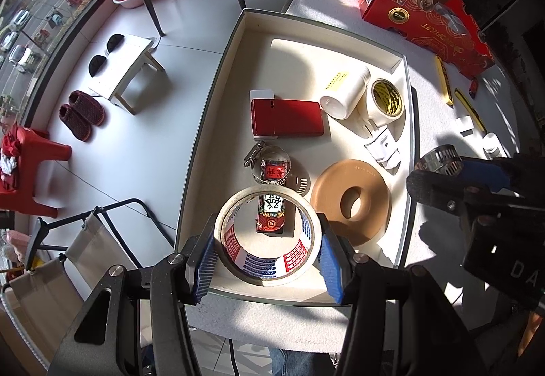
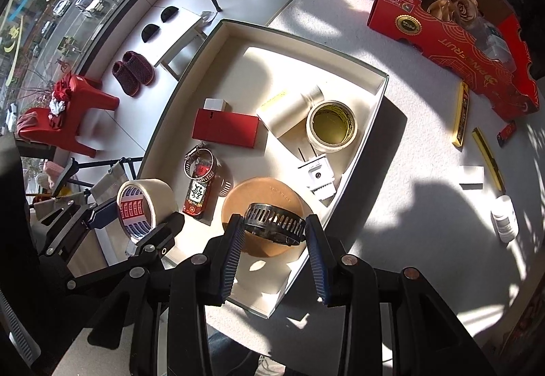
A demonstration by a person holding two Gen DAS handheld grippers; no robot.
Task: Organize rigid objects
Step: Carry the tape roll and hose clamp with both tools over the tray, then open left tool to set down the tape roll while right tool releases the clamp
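Observation:
My left gripper (image 1: pixel 267 262) is shut on a clear tape roll (image 1: pixel 269 236) and holds it above the near end of the cream tray (image 1: pixel 403 192). It also shows in the right wrist view (image 2: pixel 146 205). My right gripper (image 2: pixel 274 253) is shut on a metal hose clamp (image 2: pixel 274 222) above the tan ring (image 2: pixel 238 202). The tray holds a red case (image 1: pixel 286 117), a white bottle (image 1: pixel 344 91), a yellow-cored tape roll (image 1: pixel 385 100), a white plug (image 1: pixel 383 144), another hose clamp (image 1: pixel 269 165) and a red lighter (image 1: pixel 270 212).
A red fruit box (image 2: pixel 453 35) stands at the table's far right. Two yellow sticks (image 2: pixel 460 113), a small white block (image 2: pixel 471 173), a white bottle (image 2: pixel 504 217) and a small red item (image 2: pixel 507 132) lie right of the tray. Chair, stools and slippers are on the floor at left.

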